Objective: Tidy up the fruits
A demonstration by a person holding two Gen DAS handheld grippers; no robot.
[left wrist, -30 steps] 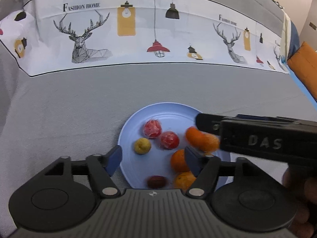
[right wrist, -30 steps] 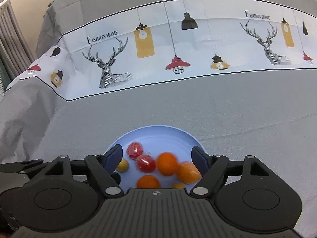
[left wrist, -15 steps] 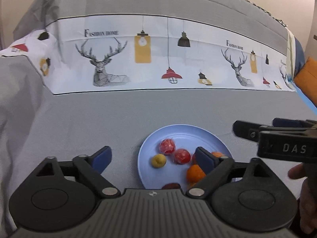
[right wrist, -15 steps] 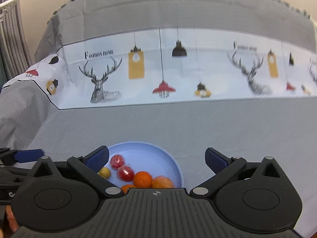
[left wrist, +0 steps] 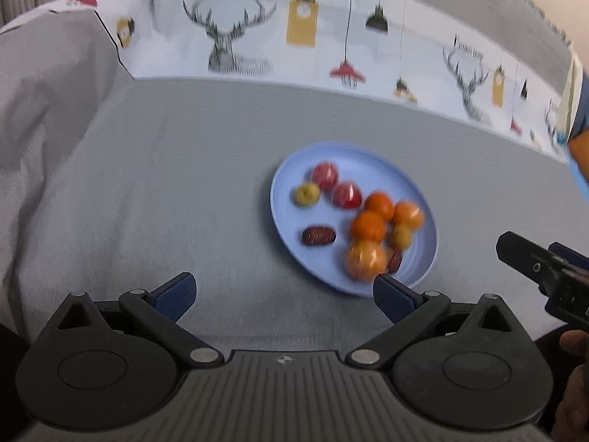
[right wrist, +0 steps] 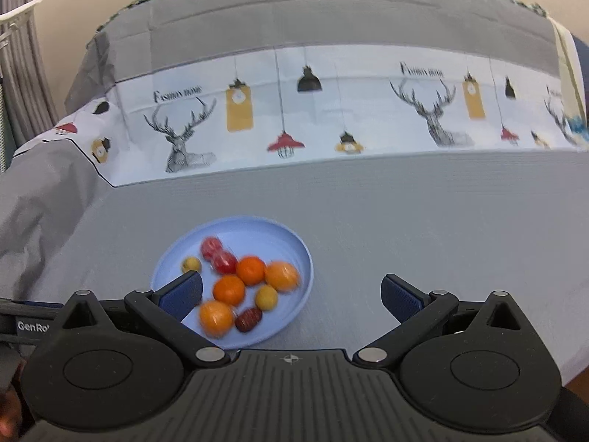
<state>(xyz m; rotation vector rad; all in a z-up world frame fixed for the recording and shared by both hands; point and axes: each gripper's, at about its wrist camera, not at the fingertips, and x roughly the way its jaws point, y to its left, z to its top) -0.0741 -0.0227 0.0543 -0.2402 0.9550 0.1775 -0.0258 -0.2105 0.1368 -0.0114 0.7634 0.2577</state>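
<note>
At the bottom of the left wrist view, the left gripper has its two blue-tipped jaws spread wide apart, and nothing is between them but gray cloth. At the bottom of the right wrist view, the right gripper is spread wide too, and it holds nothing. Its left tip sits in front of the near left rim of the blue plate. A little farther out, the plate rests flat on the gray tablecloth, low and left of the middle in the right view. In the left view the plate is right of the middle. All the fruit is on the plate. There are four oranges bunched together, two red fruits touching each other at the far side, a small yellow fruit alone near the left rim, another yellow one among the oranges, and a dark brown date near the front. The left view shows a second date lying apart from the pile. The fruit looks a bit blurry. At the right edge of the left view, part of the other gripper pokes in. Far back, across the top, is a white strip of cloth with deer and lamp drawings.
</note>
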